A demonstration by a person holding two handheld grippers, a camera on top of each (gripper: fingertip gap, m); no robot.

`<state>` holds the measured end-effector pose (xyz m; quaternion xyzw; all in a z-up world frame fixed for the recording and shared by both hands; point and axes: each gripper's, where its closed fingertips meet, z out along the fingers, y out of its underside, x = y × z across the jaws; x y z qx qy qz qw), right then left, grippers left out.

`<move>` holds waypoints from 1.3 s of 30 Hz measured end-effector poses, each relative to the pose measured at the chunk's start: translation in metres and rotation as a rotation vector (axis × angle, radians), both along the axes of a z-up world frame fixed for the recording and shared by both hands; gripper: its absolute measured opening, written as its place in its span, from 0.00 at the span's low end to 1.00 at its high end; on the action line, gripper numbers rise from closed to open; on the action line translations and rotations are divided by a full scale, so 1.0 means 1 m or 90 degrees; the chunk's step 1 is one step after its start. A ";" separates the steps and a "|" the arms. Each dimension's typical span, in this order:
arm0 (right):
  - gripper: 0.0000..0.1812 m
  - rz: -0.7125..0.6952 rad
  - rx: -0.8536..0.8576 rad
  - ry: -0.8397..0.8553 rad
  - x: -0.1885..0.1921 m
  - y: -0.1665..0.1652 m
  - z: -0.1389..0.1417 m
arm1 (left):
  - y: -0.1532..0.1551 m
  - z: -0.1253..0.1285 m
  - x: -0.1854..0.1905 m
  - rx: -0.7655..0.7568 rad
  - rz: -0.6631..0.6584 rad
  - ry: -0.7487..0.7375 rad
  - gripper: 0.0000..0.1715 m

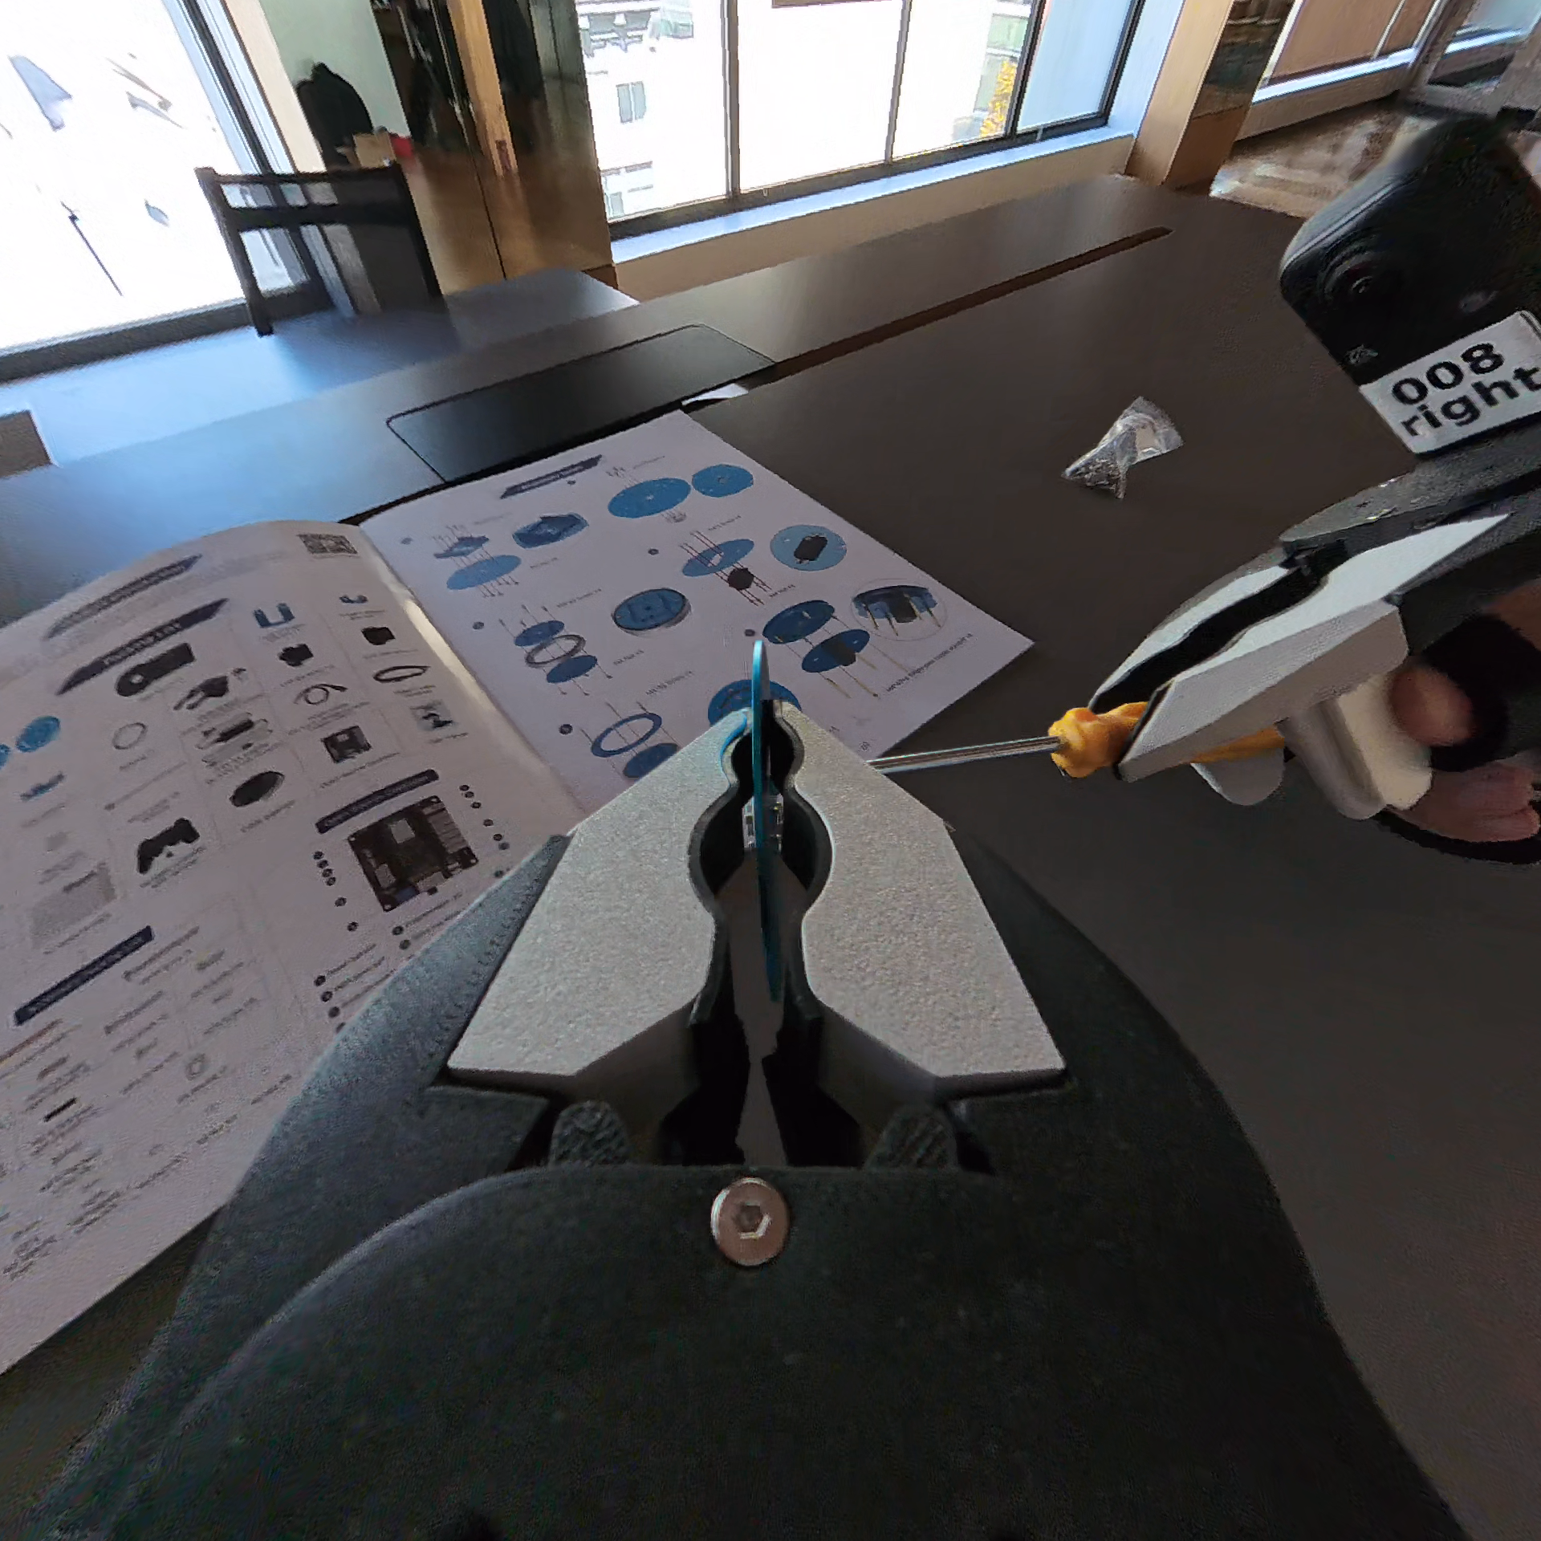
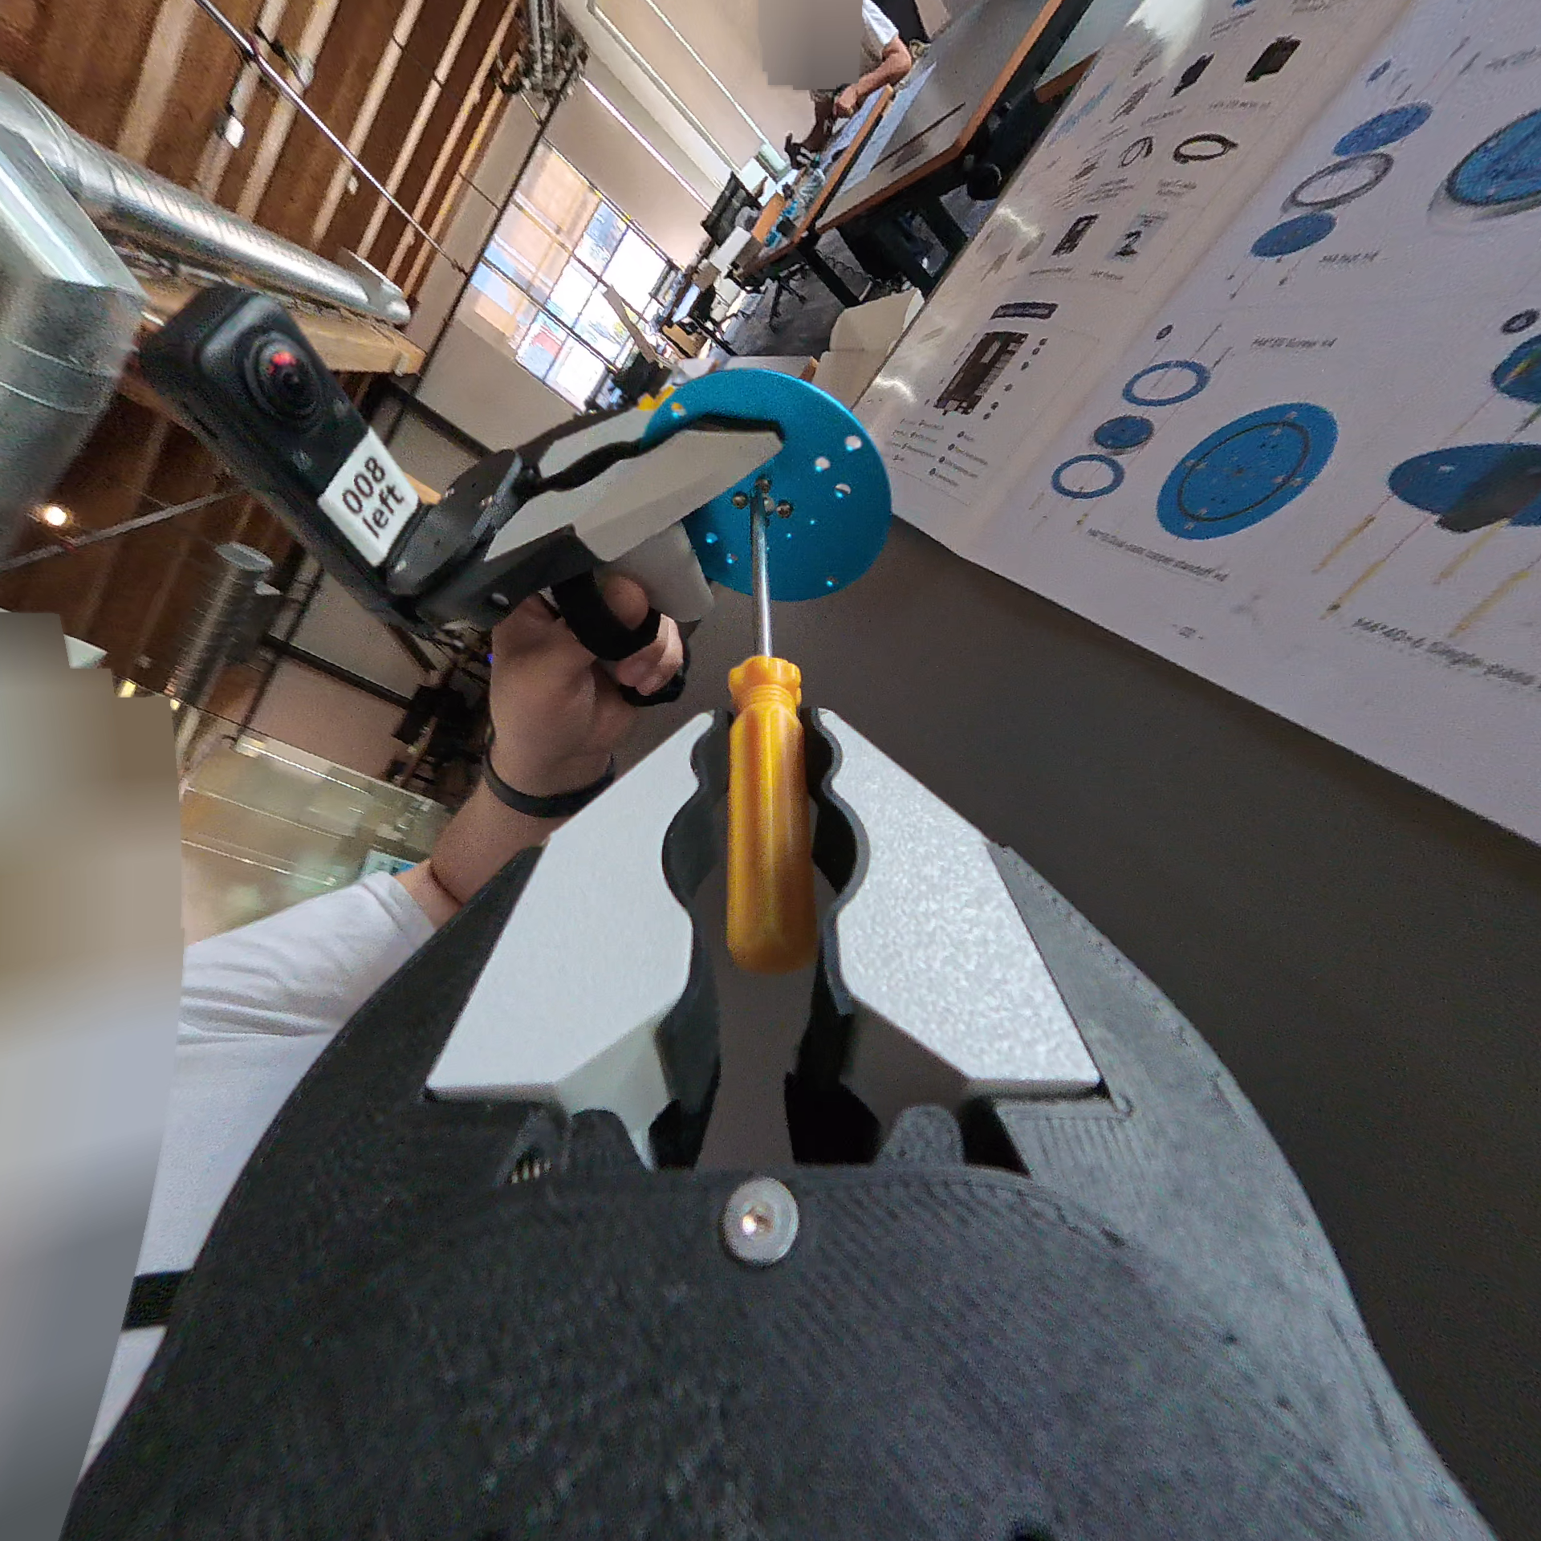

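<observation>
- Large windows (image 1: pixel 834 92) admitted bright daylight.
- Dark table (image 1: pixel 1167 834) filled the foreground.
- Dark wooden chair (image 1: pixel 308 225) stood near the glass.
- Silver duct (image 2: pixel 208 225) ran overhead; wood-panelled wall (image 2: pixel 125 83) behind.

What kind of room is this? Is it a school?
Probably a workshop or makerspace, not clearly a school: rows of work tables, a bare metal air duct overhead, and an open assembly manual on the dark table.
</observation>
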<state>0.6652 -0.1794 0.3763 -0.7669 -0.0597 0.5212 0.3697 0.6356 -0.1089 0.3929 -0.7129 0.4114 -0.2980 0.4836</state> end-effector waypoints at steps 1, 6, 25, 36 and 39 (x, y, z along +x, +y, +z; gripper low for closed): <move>0.09 0.004 0.010 -0.021 0.001 0.000 -0.002 | -0.001 -0.005 0.001 -0.022 -0.010 0.004 0.00; 0.09 0.001 0.060 -0.128 0.014 0.003 -0.014 | -0.006 -0.022 0.003 -0.099 -0.046 0.025 0.00; 0.09 0.105 0.168 -0.392 0.047 0.000 -0.050 | -0.023 -0.032 -0.003 -0.007 -0.189 0.071 0.01; 0.10 0.242 0.231 -0.485 0.037 -0.021 -0.073 | -0.028 -0.021 -0.008 -0.271 -0.188 -0.075 0.00; 0.09 0.247 0.211 -0.484 0.039 -0.024 -0.073 | -0.034 -0.037 -0.011 -0.402 -0.198 -0.059 0.00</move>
